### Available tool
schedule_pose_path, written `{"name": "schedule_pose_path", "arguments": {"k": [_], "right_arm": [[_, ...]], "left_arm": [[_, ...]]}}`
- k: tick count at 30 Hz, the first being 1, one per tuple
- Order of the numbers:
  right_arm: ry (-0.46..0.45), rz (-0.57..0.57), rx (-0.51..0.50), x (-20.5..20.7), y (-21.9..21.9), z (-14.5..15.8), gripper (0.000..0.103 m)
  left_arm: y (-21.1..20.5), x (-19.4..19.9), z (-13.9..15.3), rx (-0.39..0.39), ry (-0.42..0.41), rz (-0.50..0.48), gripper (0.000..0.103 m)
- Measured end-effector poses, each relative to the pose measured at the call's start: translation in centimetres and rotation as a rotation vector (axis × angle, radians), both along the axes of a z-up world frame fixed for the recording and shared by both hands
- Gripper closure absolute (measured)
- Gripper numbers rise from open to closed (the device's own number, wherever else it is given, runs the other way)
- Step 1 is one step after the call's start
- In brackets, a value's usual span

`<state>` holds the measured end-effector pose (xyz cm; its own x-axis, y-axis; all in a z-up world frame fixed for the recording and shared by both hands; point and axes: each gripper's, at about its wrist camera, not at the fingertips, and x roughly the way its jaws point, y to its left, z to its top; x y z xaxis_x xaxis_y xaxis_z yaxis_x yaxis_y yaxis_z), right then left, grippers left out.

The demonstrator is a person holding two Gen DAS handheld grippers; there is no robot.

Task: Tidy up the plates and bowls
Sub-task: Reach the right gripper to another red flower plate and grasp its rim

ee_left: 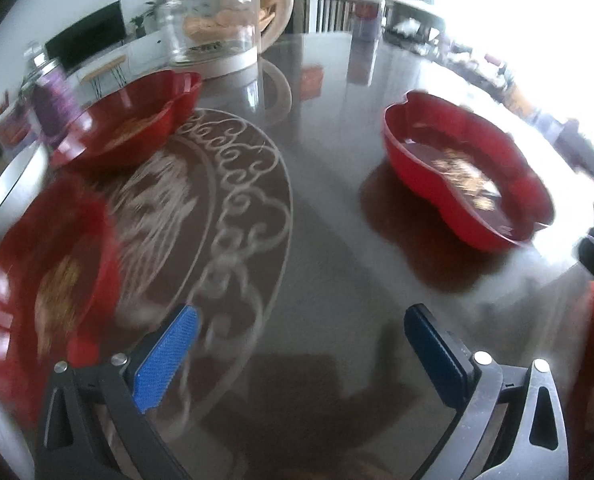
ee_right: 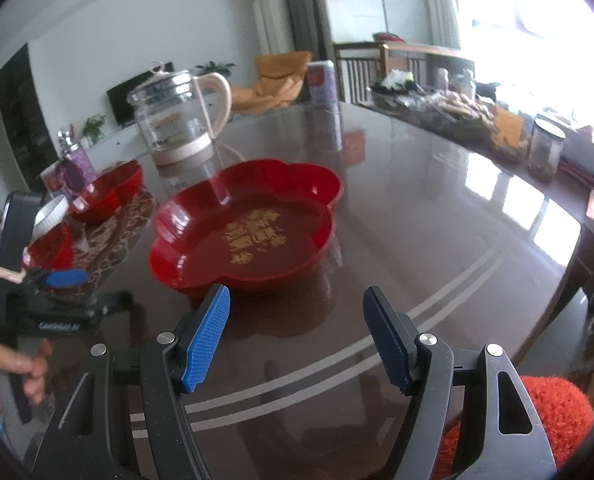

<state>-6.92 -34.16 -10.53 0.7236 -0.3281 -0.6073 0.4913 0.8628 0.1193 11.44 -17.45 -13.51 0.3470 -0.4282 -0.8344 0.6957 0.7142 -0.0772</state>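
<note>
Three red flower-shaped plates with gold print lie on the dark glossy table [ee_right: 437, 216]. The big one [ee_right: 245, 226] sits just ahead of my right gripper [ee_right: 297, 336], which is open and empty; it shows at the right in the left wrist view [ee_left: 469, 176]. A second red plate [ee_left: 129, 120] lies at the far left, and a third [ee_left: 45, 280] is close at the left of my left gripper [ee_left: 301, 352], open and empty above the table. A white bowl [ee_left: 13, 188] sits at the left edge. The left gripper shows in the right wrist view [ee_right: 63, 280].
A glass kettle [ee_right: 177, 120] stands at the back beside the far plate [ee_right: 109, 192]. A purple bottle [ee_right: 75, 168] is at the left and a can [ee_right: 323, 84] at the back. Jars and packets [ee_right: 497, 120] crowd the table's right edge. A round etched glass mat [ee_left: 217, 232] lies at the centre left.
</note>
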Motion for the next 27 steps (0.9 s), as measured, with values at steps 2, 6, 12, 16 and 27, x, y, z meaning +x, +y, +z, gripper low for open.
{"name": "schedule_pose_path", "arguments": {"k": [2,6,12,16,27], "right_arm": [[0.0,0.017,-0.023,0.2,0.7,0.5,0.03],[0.017,0.13,0.046,3.9,2.9,2.5,0.029],[0.136,0.423,0.287,16.7,9.8,4.0,0.029],[0.281,0.518,0.287,22.8,15.1,2.0,0.03],[0.457,0.513,0.168,25.5,17.3,-2.3,0.033]], "left_arm": [[3.0,-1.0,2.5,-0.063,0.01,-0.001,0.001],[10.0,-0.2,8.4,-0.148,-0.045,0.048,0.0],[19.1,6.6,11.8,-0.2,-0.053,0.332,0.0],[22.6,9.1,10.0,-0.241,0.041,0.444,0.001],[24.1,10.1,7.0,-0.261,0.118,0.479,0.001]]}}
